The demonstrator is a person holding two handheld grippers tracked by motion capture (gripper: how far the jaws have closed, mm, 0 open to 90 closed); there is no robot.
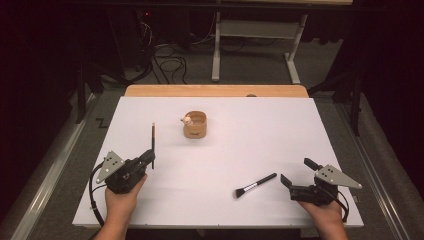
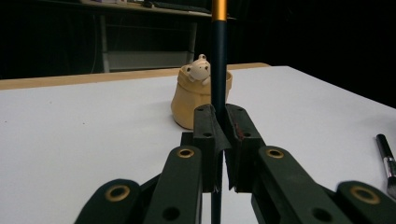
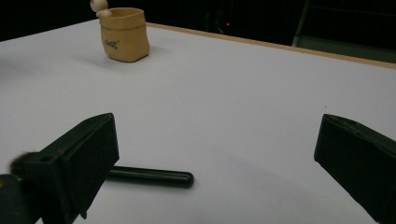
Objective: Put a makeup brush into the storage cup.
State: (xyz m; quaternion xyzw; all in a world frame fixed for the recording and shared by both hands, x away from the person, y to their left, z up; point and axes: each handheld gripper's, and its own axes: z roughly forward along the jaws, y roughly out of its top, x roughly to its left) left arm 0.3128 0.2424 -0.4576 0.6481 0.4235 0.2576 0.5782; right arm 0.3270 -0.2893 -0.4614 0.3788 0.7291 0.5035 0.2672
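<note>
The left claw (image 1: 148, 157) is clamped on a thin dark pencil (image 1: 153, 142), near left on the table (image 1: 280, 125). The right claw (image 1: 296, 175), jaws apart, sits beside the brush (image 1: 255, 185). Next, likely carrying the pencil to the far holder (image 1: 194, 125).

The table (image 1: 280, 130) is white with a light wood edge at the far side. The small pot (image 1: 195, 125) is tan with a cream figure on its rim, the thin pencil (image 2: 218, 56) is dark with an orange band, and the brush (image 1: 256, 185) is black with a silver ferrule. Both grippers are black with grey plates.
</note>
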